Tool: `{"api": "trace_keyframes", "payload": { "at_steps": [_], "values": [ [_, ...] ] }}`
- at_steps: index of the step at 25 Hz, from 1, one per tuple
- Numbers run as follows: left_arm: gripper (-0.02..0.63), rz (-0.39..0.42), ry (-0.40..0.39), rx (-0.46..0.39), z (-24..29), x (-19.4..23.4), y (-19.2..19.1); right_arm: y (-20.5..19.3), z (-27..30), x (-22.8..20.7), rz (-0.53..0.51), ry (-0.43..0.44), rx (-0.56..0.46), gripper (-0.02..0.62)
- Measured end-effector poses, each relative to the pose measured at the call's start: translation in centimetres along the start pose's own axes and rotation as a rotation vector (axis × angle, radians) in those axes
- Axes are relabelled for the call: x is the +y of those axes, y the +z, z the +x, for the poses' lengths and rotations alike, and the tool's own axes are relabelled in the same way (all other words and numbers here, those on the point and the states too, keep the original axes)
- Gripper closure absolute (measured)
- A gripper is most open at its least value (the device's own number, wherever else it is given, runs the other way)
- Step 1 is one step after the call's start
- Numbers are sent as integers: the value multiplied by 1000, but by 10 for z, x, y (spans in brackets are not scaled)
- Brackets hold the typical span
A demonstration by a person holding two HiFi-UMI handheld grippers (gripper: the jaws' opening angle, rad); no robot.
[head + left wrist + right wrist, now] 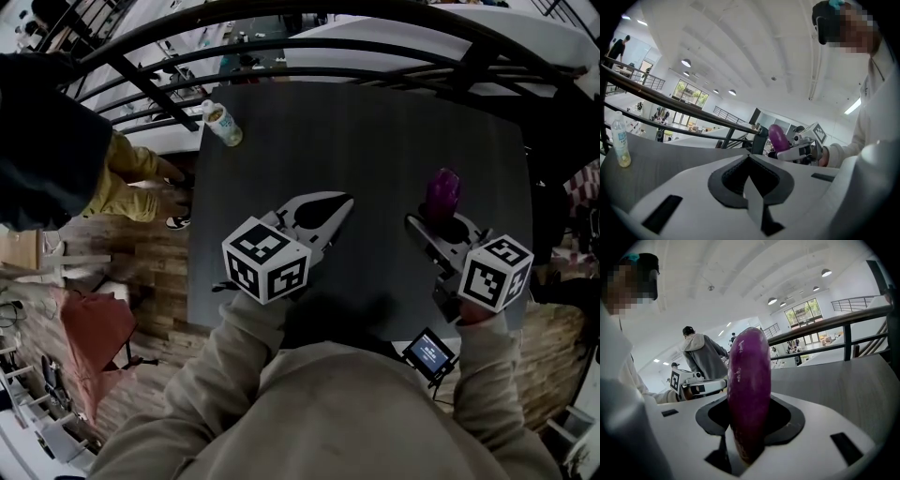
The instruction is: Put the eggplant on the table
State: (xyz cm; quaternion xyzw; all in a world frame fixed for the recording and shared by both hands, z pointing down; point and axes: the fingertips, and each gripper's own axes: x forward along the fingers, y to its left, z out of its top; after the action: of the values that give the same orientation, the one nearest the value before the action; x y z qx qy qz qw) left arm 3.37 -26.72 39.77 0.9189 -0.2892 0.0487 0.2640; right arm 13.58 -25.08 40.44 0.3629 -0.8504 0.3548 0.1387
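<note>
the right gripper (437, 223) has its jaws clamped on the eggplant (749, 394), which stands upright between them at about 3 o'clock over the dark table (375, 122). the left gripper (339, 202) holds nothing, its jaws pressed together. by my reading, setting down and letting go remain. whether the eggplant's lower end touches the tabletop is hidden. a bottle (223, 124) stands at 10 o'clock.

Your eggplant (749, 394): glossy purple, few pale scuffs on skin. Your left tongs (337, 205) and right tongs (439, 225): white bodies, dark grey pads. Cube on each: black-and-white square markers. Counter (375, 141): plain dark grey. Bottle (223, 123): clear, pale label with blue print, yellowish at bottom. Your sleeves (234, 347): beige. Floor (150, 253): brown wood planks. Railing (281, 23): black.
</note>
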Motion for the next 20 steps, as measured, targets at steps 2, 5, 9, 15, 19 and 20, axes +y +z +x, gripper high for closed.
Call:
{"api": "trace_keyframes", "payload": {
  "at_steps": [2,5,9,15,19,20],
  "values": [
    [601,-13,5,9,-1,4,-6,-6,5,-2,10,2,12,417],
    [601,-25,10,22,0,6,-13,-14,9,-6,28,5,31,417],
    [601,-37,11,36,3,6,-19,-23,11,-12,44,6,55,417],
    [601,-83,15,60,2,15,-44,-45,22,-18,69,8,94,417],
    [601,-102,14,83,7,16,-60,-59,26,-23,86,9,117,417],
    [600,-108,13,89,8,16,-64,-63,27,-23,88,9,124,417]
  ]
}}
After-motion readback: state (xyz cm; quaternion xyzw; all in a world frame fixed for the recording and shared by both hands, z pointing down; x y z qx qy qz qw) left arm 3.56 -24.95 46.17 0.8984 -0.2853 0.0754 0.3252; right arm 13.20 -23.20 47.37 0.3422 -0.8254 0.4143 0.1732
